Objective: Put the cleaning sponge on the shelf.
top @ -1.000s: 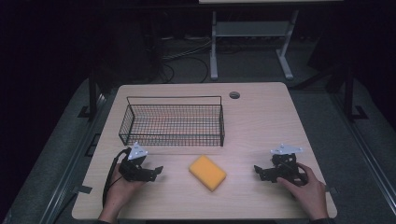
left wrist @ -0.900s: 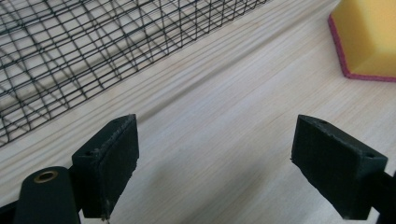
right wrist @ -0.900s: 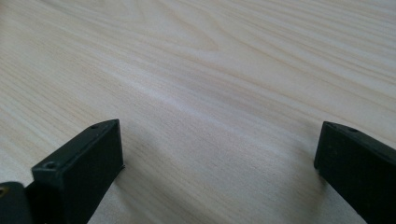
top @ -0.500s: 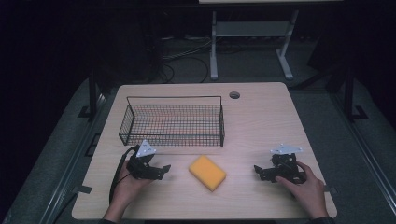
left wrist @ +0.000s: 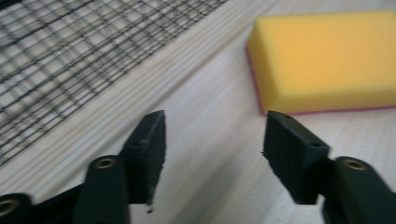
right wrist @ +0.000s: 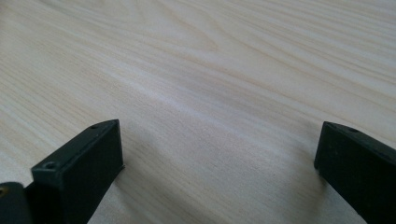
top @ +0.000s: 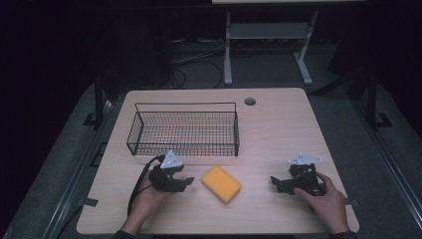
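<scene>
A yellow sponge [top: 221,183] with a thin pink underside lies flat on the wooden table [top: 278,124], near the front middle. My left gripper [top: 187,182] sits just left of it, pointing at its near end, and its jaws have just been closing partway. In the left gripper view the gripper [left wrist: 212,140] is open over bare wood, with the sponge [left wrist: 322,58] a little ahead and to the right, apart from the pads. My right gripper [top: 275,182] rests at the front right, held in a hand. The right gripper view has the right gripper [right wrist: 217,154] wide open with nothing between its jaws.
A black wire basket [top: 185,130] stands behind the left gripper and the sponge, with nothing visible inside; its mesh [left wrist: 60,51] fills the upper left of the left gripper view. A round cable hole [top: 250,101] sits near the table's far edge. A white frame [top: 263,35] stands on the dark floor beyond.
My left gripper has moved right, toward the sponge, and its jaws have narrowed. The right gripper and the sponge have stayed where they were.
</scene>
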`<act>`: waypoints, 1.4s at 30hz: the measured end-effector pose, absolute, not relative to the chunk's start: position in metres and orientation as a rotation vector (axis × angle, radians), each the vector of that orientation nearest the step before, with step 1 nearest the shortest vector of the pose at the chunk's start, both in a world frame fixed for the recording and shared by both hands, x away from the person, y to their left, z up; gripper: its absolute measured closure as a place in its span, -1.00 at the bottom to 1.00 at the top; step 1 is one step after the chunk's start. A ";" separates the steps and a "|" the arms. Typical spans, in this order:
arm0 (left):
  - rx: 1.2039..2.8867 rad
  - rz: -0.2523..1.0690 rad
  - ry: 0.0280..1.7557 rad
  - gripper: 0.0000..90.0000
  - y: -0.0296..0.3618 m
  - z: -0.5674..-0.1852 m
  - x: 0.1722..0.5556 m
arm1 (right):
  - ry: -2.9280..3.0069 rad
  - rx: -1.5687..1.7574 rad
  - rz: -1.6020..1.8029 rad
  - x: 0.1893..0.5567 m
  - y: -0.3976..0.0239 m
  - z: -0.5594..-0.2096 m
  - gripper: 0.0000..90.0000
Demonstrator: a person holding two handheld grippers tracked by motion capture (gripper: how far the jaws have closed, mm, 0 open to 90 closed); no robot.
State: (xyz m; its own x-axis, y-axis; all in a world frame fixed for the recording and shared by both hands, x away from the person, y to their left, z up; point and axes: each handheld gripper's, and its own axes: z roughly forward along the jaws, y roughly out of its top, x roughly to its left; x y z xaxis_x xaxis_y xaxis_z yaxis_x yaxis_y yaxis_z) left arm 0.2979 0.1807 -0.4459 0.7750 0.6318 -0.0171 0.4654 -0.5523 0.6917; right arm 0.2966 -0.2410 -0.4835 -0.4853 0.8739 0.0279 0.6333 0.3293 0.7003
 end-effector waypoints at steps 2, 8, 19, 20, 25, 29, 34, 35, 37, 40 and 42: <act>2.268 0.291 0.797 0.11 0.177 -0.445 0.297 | 2.245 1.339 0.940 0.297 -0.241 -0.484 -0.99; 2.291 0.253 0.765 0.57 0.170 -0.444 0.294 | 2.245 1.340 0.940 0.297 -0.241 -0.484 -0.99; 2.315 0.169 0.723 0.99 0.156 -0.443 0.293 | 2.245 1.339 0.940 0.297 -0.241 -0.484 -0.99; 2.321 0.168 0.717 0.99 0.155 -0.443 0.293 | 2.245 1.340 0.940 0.297 -0.241 -0.484 -0.99; 2.326 0.166 0.712 0.99 0.148 -0.446 0.296 | 2.246 1.339 0.939 0.297 -0.241 -0.483 -0.99; 2.326 0.173 0.720 0.99 0.144 -0.446 0.299 | 2.245 1.341 0.940 0.297 -0.241 -0.483 -0.99; 2.326 0.179 0.720 0.99 0.138 -0.445 0.304 | 2.245 1.340 0.940 0.297 -0.241 -0.483 -0.99; 2.325 0.184 0.717 0.99 0.137 -0.445 0.305 | 2.245 1.341 0.940 0.297 -0.241 -0.483 -0.99; 2.325 0.185 0.719 0.99 0.136 -0.445 0.306 | 2.245 1.341 0.939 0.297 -0.241 -0.483 -0.99; 2.325 0.187 0.715 0.99 0.130 -0.445 0.310 | 2.245 1.340 0.939 0.297 -0.241 -0.483 -0.99; 2.324 0.186 0.711 0.99 0.129 -0.445 0.311 | 2.245 1.341 0.940 0.297 -0.241 -0.484 -0.99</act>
